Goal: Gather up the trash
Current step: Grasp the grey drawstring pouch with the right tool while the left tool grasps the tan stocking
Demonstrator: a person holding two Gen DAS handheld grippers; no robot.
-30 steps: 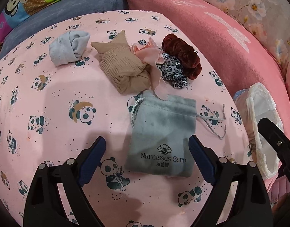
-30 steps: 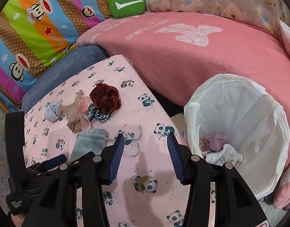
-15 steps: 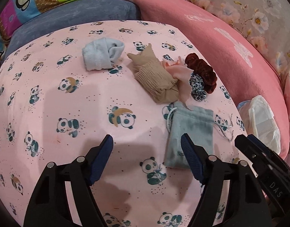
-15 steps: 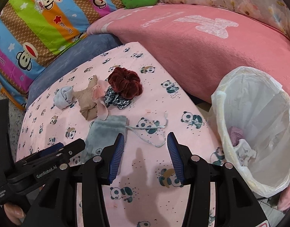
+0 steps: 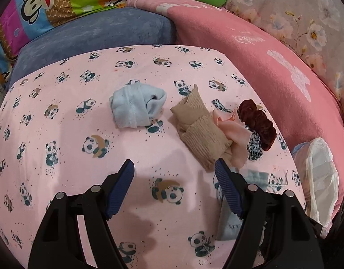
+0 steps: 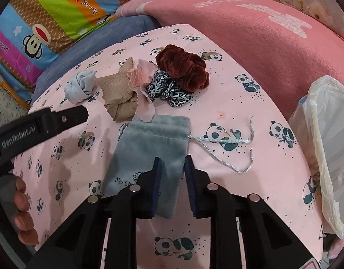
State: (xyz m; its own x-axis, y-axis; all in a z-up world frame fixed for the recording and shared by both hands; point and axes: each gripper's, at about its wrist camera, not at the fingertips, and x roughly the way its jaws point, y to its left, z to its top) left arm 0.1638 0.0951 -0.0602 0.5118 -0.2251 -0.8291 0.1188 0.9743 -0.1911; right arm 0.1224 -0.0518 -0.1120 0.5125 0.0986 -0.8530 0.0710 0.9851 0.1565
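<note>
Closing in from above, the right gripper [image 6: 172,168] has its jaws just drawn narrow over the lower part of the grey drawstring pouch [image 6: 149,143], whose velvet sits between the blue pads; whether they already pinch it I cannot tell. The pouch lies flat on the panda-print bench [image 6: 250,103], its silver cord [image 6: 230,143] trailing toward the white-lined trash bin [image 6: 326,157] at the bench's edge. The left gripper [image 5: 174,179] hovers with jaws wide apart and empty, near the beige sock [image 5: 201,130] and the light blue sock [image 5: 136,107].
</note>
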